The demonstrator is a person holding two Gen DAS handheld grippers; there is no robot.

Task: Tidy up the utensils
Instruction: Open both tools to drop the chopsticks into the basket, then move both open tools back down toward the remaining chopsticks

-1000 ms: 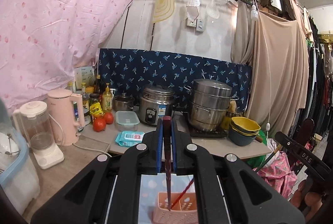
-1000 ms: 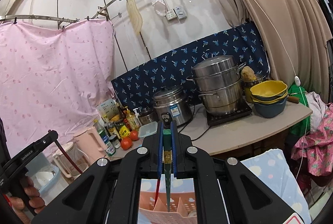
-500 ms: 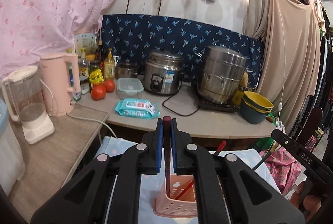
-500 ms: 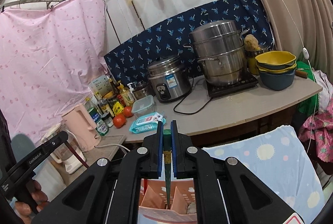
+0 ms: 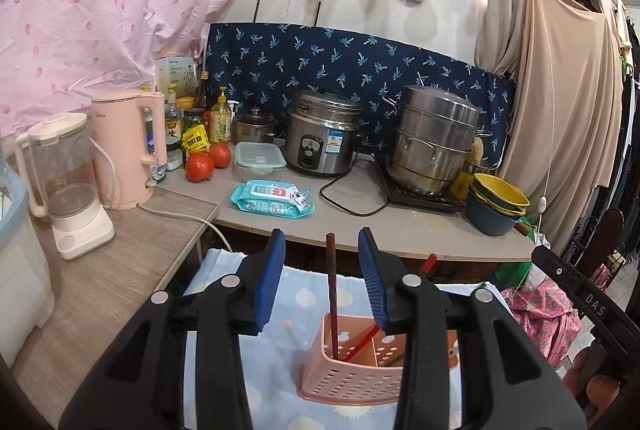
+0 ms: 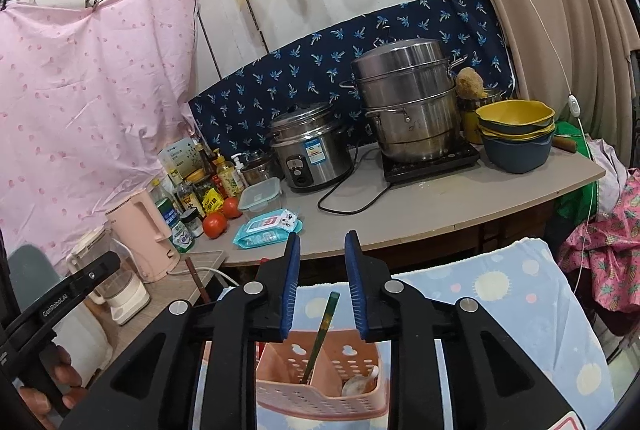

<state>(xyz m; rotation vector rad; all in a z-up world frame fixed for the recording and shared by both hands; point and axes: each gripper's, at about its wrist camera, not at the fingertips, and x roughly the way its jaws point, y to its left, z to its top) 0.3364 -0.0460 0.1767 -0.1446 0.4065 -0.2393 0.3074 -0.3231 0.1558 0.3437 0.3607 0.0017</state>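
A pink perforated utensil basket stands on a pale blue dotted cloth. A dark red chopstick stands upright in its left compartment, between the blue pads of my left gripper. The jaws are opening and neither pad touches the stick. A bright red chopstick leans in the same basket. In the right wrist view a green chopstick stands in the basket, free between the opening jaws of my right gripper. A white spoon lies in the right compartment.
Behind the cloth runs a counter with a rice cooker, a steel steamer pot, stacked bowls, a wipes pack, tomatoes, a pink kettle and a blender. A hand holds the left gripper.
Both grippers sank toward the basket with their chopsticks clamped. Since then both pairs of jaws have parted and let go, and the chopsticks stand in the basket.
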